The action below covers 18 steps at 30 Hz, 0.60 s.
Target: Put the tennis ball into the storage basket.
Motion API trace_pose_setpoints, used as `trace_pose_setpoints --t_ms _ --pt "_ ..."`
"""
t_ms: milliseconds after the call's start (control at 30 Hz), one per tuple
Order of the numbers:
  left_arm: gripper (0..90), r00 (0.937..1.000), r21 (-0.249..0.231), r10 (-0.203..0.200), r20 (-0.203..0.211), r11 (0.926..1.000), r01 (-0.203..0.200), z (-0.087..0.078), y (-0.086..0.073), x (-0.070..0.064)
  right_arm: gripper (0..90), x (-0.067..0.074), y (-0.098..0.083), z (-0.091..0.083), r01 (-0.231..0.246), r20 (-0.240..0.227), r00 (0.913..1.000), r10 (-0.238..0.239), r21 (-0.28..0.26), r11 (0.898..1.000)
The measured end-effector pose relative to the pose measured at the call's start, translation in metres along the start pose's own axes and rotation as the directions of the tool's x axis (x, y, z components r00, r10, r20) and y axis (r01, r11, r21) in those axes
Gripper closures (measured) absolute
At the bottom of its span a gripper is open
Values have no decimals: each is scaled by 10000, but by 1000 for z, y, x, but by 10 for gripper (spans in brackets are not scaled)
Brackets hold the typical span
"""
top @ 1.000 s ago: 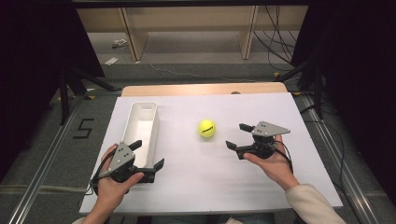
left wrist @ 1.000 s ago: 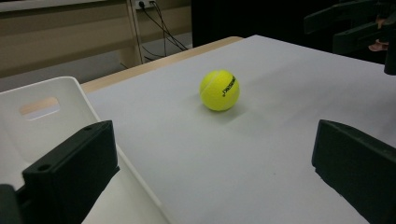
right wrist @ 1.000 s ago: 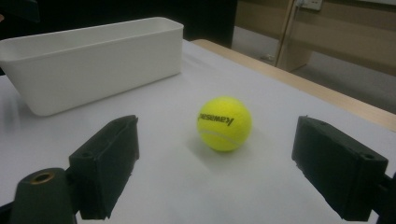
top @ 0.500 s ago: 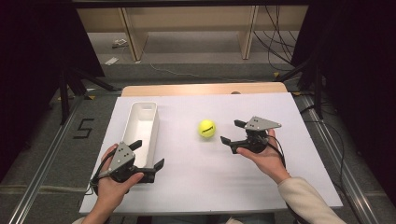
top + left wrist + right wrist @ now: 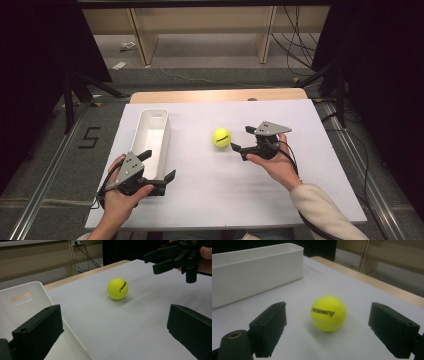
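Tennis ball sits alone on the white table, just ahead of the wide-open right gripper.
One white bin; left gripper spread wide at its near end, which it partly hides.

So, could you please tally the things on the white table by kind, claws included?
Tennis ball: 1
White bin: 1
Claws: 2, left claw and right claw, both open and empty
Total: 4
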<state>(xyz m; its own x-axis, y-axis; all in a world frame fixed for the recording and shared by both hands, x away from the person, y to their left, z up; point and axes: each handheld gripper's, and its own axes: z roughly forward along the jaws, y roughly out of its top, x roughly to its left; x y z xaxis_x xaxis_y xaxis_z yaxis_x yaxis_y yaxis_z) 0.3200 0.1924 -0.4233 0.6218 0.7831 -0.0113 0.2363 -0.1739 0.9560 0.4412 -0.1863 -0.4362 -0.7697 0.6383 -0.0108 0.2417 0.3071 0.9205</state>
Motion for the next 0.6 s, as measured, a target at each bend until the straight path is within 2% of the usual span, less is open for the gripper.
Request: trace_pose_setpoints --t_ms 600 --pt "0 10000 2 8 42 10000 -8 0 0 0 154 -6 0 31 -119 107 9999 114 442 9990"
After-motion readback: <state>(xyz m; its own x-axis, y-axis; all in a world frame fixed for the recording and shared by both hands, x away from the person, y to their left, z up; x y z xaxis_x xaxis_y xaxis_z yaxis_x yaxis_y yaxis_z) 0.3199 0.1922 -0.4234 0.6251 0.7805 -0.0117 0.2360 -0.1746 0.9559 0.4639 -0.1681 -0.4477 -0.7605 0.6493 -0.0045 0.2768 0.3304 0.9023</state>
